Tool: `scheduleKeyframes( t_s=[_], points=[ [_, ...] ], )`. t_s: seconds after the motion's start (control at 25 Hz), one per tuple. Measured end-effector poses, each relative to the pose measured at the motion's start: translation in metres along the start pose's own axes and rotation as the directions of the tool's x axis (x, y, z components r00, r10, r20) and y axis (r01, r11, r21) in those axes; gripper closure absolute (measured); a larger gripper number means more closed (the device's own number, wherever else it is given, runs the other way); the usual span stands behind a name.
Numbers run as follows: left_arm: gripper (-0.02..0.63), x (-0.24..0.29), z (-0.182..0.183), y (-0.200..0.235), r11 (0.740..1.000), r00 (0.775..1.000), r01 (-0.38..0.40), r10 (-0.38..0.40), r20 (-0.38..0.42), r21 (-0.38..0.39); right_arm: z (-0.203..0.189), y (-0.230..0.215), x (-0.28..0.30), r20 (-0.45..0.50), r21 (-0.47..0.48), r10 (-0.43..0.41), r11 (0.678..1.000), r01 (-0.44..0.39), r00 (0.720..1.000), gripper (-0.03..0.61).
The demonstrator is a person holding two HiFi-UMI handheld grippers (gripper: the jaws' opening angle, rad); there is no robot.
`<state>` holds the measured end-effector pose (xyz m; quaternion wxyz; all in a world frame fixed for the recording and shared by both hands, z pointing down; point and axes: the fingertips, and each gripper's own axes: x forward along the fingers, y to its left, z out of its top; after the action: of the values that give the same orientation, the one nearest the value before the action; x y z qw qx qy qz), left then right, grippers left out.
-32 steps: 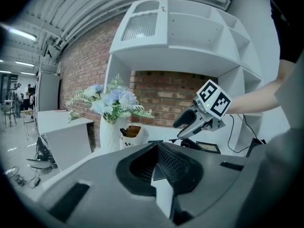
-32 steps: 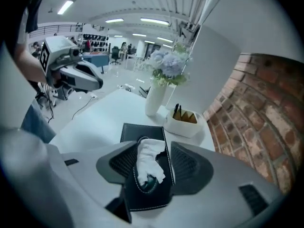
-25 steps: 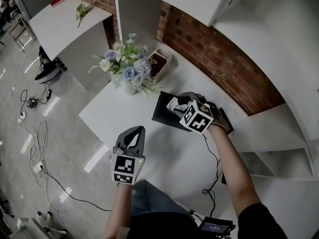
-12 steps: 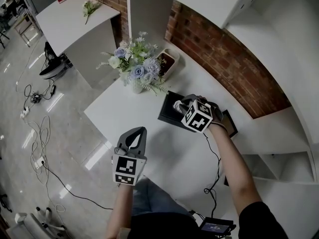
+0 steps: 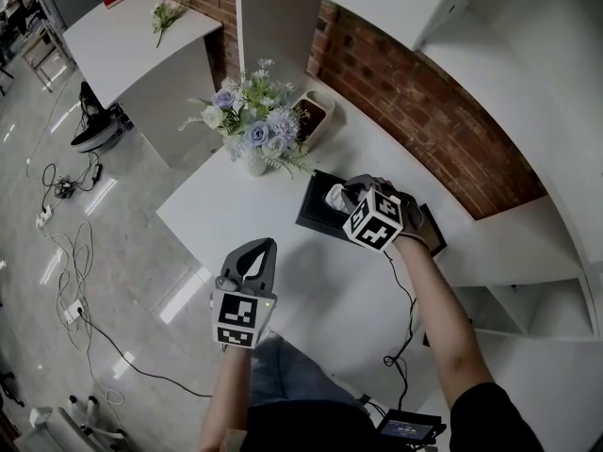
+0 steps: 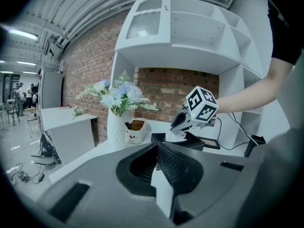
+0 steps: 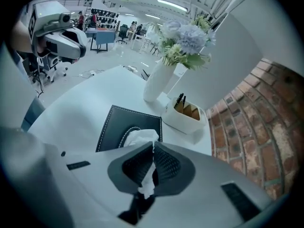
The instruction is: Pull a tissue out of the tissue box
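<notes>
The black tissue box [image 5: 314, 217] lies flat on the white counter [image 5: 226, 210], nearer the edge along the brick wall [image 5: 424, 130] than the edge at the person's side. The right tongs [image 5: 337, 196] are angled down over the box's top opening, and their jaws have just been closing. The right gripper view shows them brought fully together on the white tissue [image 7: 141, 137]. A strip of it runs down between the two ribbed pads, while the bunched remainder stands up from the opening just ahead of the tips. The tissue is not yet clear of the box. The left tongs [image 5: 264, 246] are held over the near part of the counter, well apart from the box and pointing toward it. The left gripper view shows their jaws meeting at the tips with nothing held between them. A white vase of flowers [image 5: 252, 135] stands toward the counter's left corner on the wall side. A white holder [image 5: 311, 119] with pens sits just beside the vase, close to the wall-side edge. Both are apart from the box.
</notes>
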<state>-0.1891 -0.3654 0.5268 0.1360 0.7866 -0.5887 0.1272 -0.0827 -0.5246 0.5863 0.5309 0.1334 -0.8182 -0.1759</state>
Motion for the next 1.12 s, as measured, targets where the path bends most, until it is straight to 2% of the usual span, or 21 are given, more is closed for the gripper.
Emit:
scheduleKeyframes(
  t_s=[0.32,0.76,0.96,1.12],
  points=[
    [0.604,-0.002,0.008,-0.002,1.000,1.000,0.008,-0.008,0.016,0.007,0.009,-0.027,-0.028,0.005,-0.028,-0.112,0.993,0.112,0.994,0.578],
    [0.604,-0.004,0.030,-0.008,0.999,0.998,0.020,-0.022,0.058,0.037,0.018,-0.051,-0.071,0.024,-0.045,-0.204,0.978,0.205,0.979,0.578],
    [0.604,-0.006,0.041,-0.017,0.998,0.996,0.028,-0.033,0.078,0.056,0.028,-0.056,-0.102,0.079,-0.008,-0.247,0.969,0.248,0.966,0.578],
    [0.604,-0.011,0.051,-0.024,0.997,0.994,0.031,-0.037,0.099,0.069,0.041,-0.060,-0.144,0.168,0.092,-0.317,0.948,0.305,0.933,0.578]
  ],
)
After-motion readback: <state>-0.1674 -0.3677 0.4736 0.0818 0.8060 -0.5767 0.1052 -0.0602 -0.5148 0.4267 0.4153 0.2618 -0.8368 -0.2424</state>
